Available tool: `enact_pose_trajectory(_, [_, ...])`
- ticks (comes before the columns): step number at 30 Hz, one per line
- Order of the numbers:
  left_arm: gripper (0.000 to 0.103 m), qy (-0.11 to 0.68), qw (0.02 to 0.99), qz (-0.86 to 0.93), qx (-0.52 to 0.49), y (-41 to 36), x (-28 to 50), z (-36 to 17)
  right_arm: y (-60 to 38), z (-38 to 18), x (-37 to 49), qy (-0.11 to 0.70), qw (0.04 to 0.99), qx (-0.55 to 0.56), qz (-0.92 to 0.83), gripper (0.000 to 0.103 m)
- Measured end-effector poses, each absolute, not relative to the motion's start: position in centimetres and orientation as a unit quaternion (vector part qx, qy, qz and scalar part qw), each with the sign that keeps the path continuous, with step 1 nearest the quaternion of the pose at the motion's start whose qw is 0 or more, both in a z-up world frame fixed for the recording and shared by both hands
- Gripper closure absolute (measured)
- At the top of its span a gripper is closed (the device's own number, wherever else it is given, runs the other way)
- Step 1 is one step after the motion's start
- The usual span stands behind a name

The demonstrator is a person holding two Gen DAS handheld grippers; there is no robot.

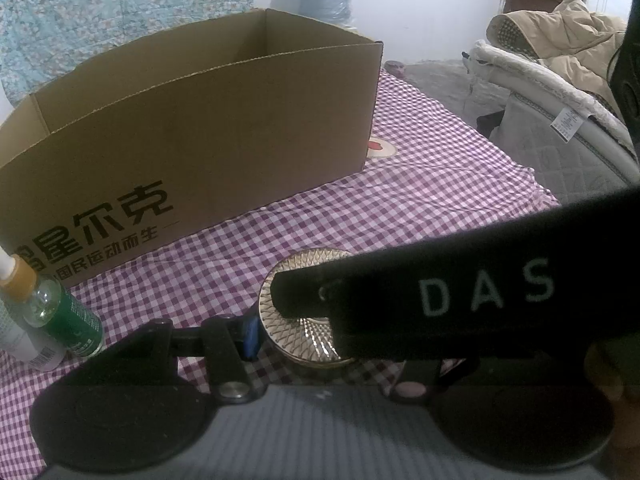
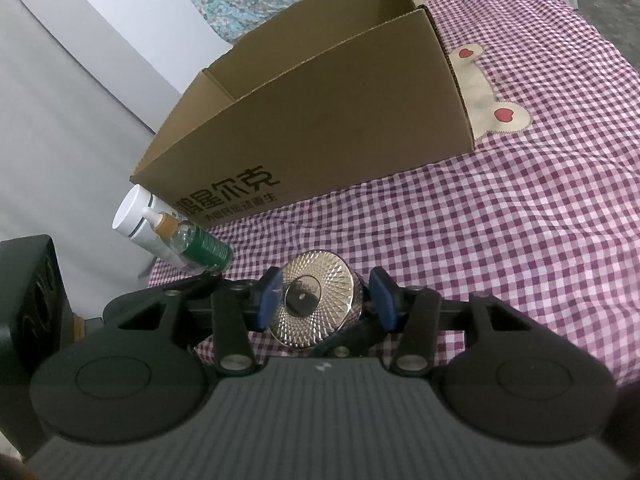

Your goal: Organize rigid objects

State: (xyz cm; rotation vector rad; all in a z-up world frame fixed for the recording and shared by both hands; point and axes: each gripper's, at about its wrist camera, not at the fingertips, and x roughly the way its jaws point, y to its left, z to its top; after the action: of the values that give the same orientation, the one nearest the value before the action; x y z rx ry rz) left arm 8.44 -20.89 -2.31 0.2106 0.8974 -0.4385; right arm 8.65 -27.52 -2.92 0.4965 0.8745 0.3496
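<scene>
The right gripper (image 2: 325, 296) straddles a round gold jar (image 2: 316, 300) with a faceted, mirror-bright lid; its blue pads (image 2: 267, 300) stand either side of the jar, the left one touching or nearly so, the right one with a sliver of gap, so I would call the jaws open around it rather than clamped. The left gripper (image 1: 296, 332) reaches for the same jar (image 1: 304, 280) from the other side; only one blue pad (image 1: 251, 336) shows, close against the jar's wall, and the right gripper's black body crosses in front, so I cannot tell whether it grips. The jar sits on the purple checked bedspread (image 2: 500, 220), near the front of an open cardboard box (image 2: 320, 120). It looks hard, smooth and probably slippery, with some weight for its size; the straight side wall below the lid seems the safest place to pinch. To the left stand a green bottle (image 2: 204, 246) and a white bottle (image 2: 136, 216), touching. The box's inside is hidden from both views.
</scene>
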Motion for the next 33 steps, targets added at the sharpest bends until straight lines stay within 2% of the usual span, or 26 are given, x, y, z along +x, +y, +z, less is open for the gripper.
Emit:
enact_pose_trajectory(22, [0.046,0.416,0.881,-0.204,0.091,-20.4,8.1,-1.5,-27.3,-2.4,8.3,0.410,0.866,0.236,0.163,0.054])
enact_pose_trajectory(27, [0.046,0.378,0.900,-0.199,0.091,-19.6,7.2,1.3,-26.8,0.1,7.8,0.384,0.879,0.225,0.169,0.054])
enact_pose_trajectory(33, [0.046,0.312,0.928,-0.185,0.085,-18.1,7.5,6.4,-25.5,5.8,8.3,0.324,0.909,0.177,0.194,0.054])
